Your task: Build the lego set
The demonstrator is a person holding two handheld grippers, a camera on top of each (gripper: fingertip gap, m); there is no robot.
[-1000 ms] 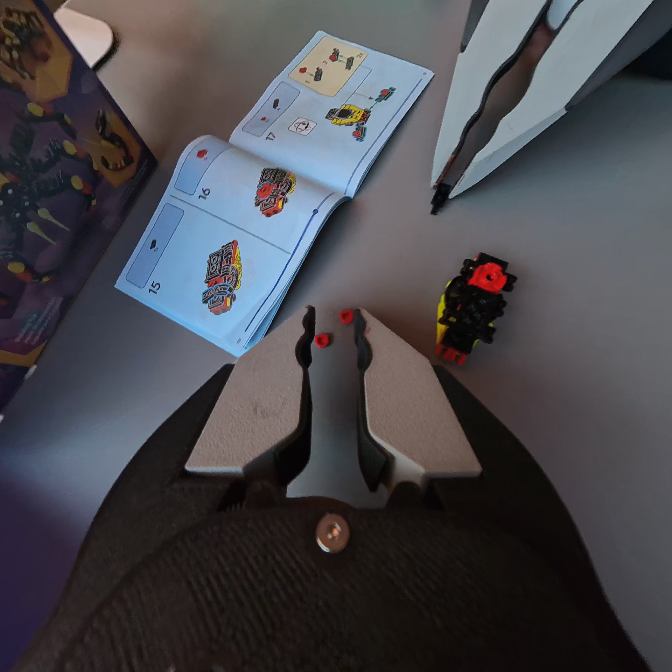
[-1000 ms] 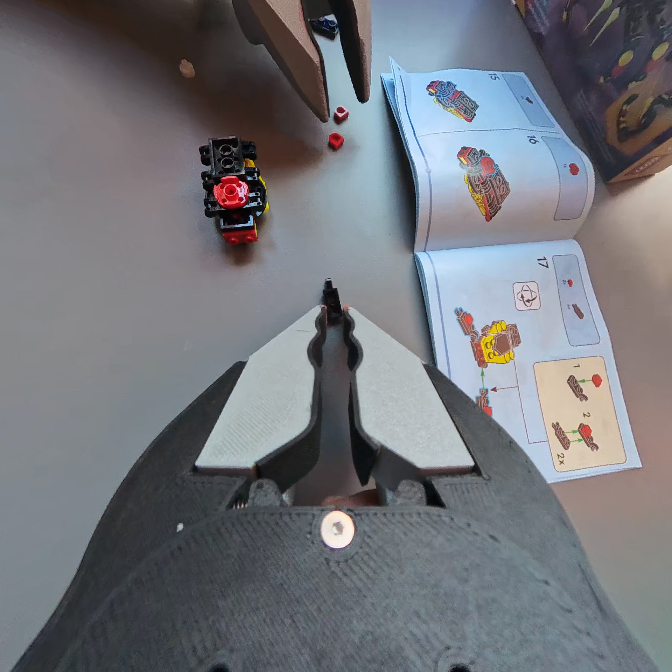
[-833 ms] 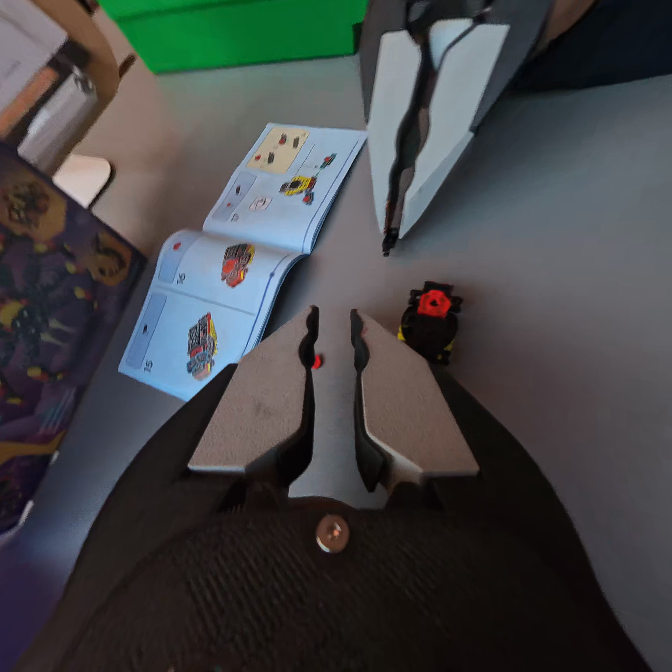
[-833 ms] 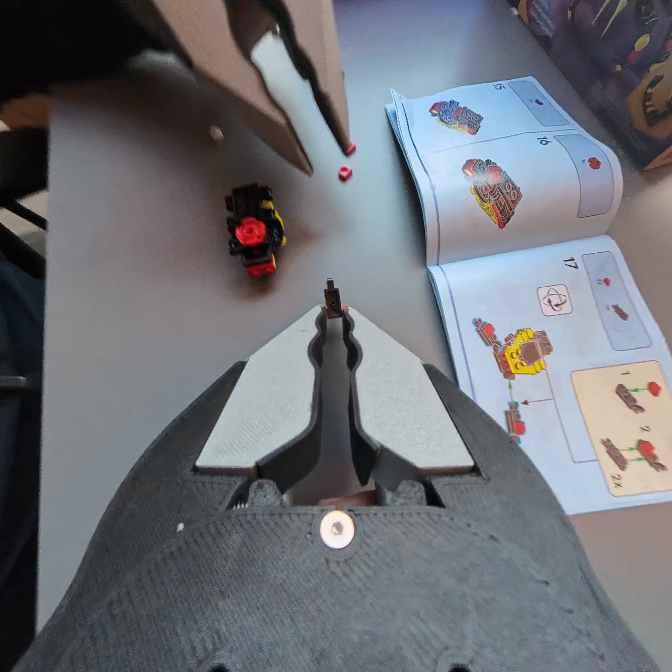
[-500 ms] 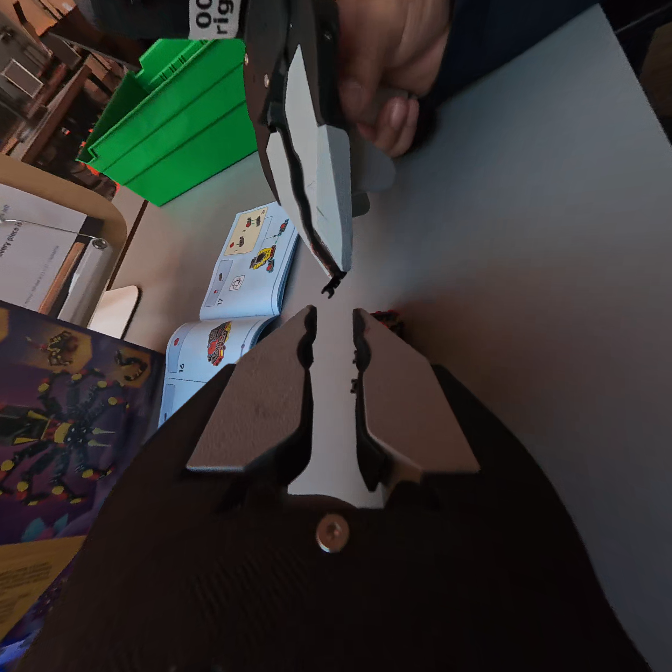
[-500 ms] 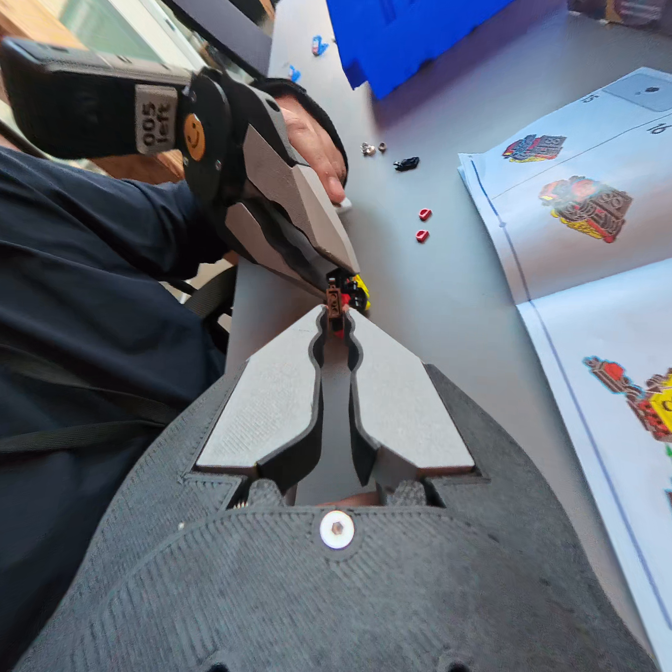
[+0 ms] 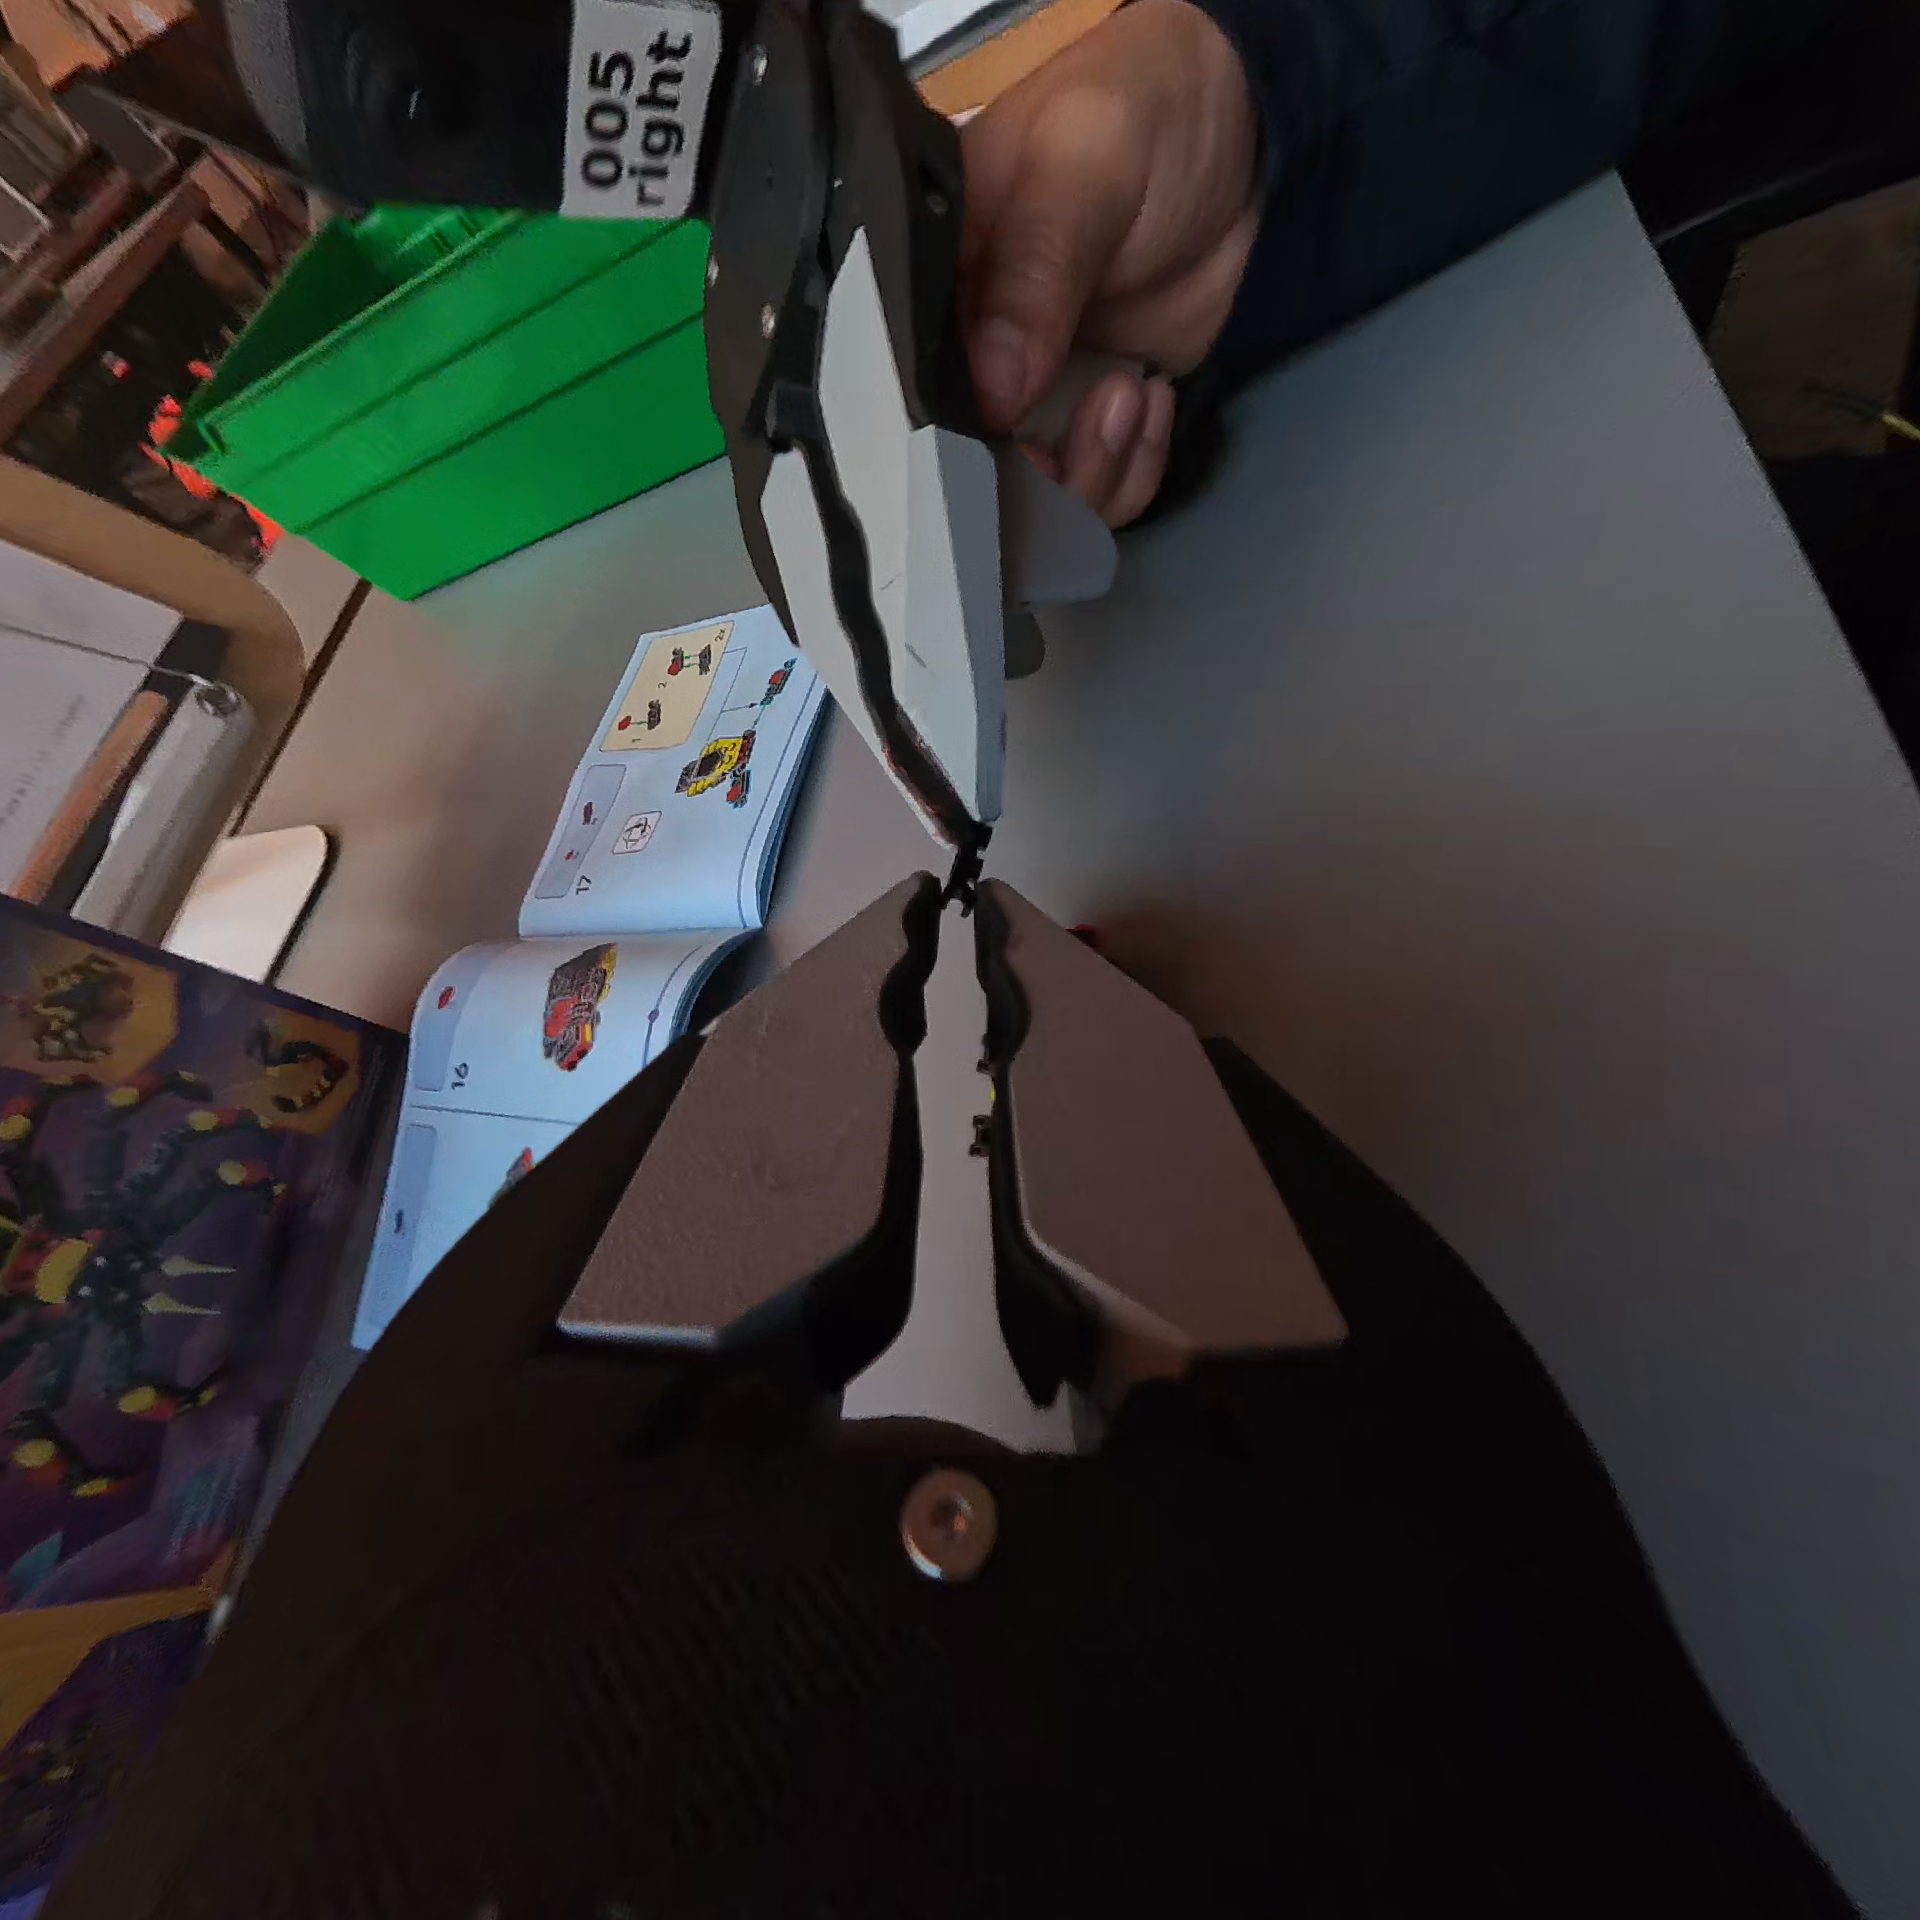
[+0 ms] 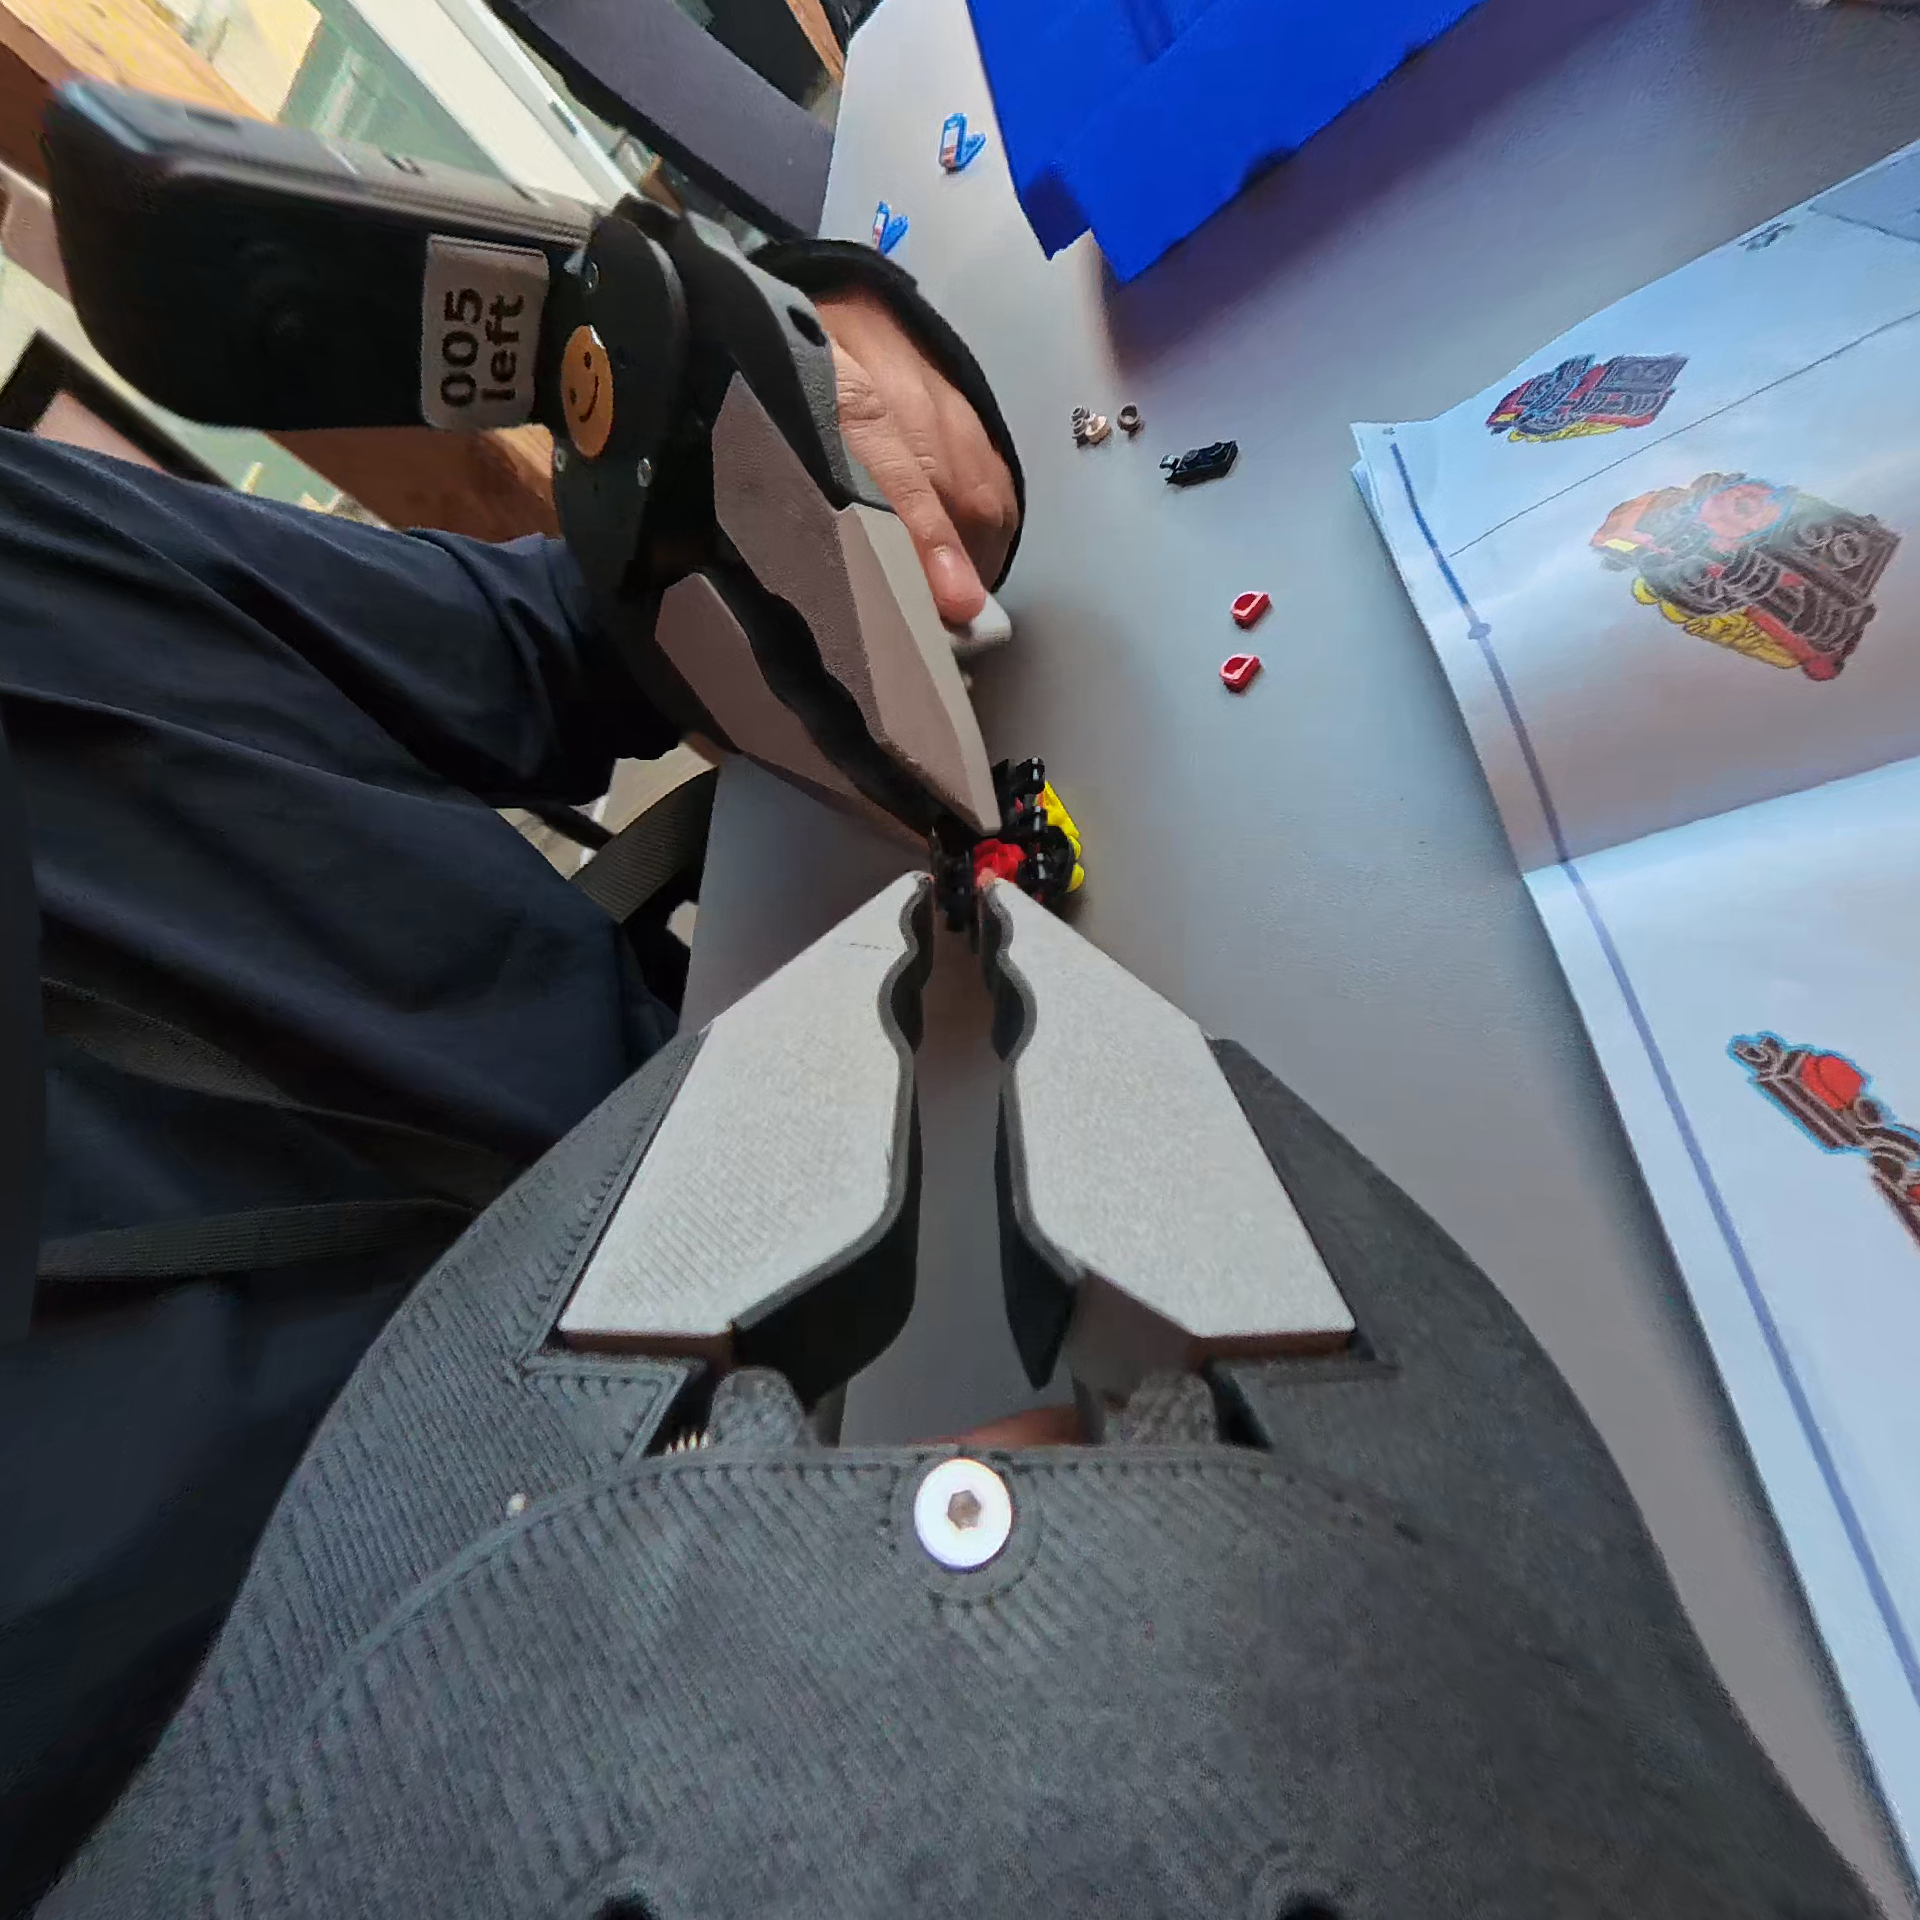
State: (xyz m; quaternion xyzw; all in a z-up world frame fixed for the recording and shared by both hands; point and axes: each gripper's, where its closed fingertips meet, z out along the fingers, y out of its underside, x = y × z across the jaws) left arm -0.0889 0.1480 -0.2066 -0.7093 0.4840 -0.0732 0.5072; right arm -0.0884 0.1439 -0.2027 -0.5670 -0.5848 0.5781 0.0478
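The black, red and yellow lego model (image 8: 1044, 836) lies on the grey table, near its edge. My left gripper (image 7: 954, 896) has its jaws narrowed onto the model's near side; in the left wrist view its right finger hides most of the model (image 7: 1081, 928). It also shows in the right wrist view (image 8: 961, 821), coming in from the upper left. My right gripper (image 8: 956, 894) is shut on a small black piece (image 8: 954, 906) and holds it tip to tip against the left gripper and the model. The right gripper (image 7: 961, 826) comes down from above in the left wrist view.
The open instruction booklet (image 8: 1714, 623) lies to the right. Two small red pieces (image 8: 1250, 608), a black piece (image 8: 1200, 462) and tiny rings (image 8: 1101, 424) lie beyond the model. A blue bin (image 8: 1195, 104), green bins (image 7: 447, 395) and the purple box (image 7: 156, 1247) stand around. Only a small space, under 4 cm, lies between the two pairs of fingers.
Both grippers tilted and came together over the model. The left jaws narrowed, and the right gripper brought its black piece up to the left gripper's tips.
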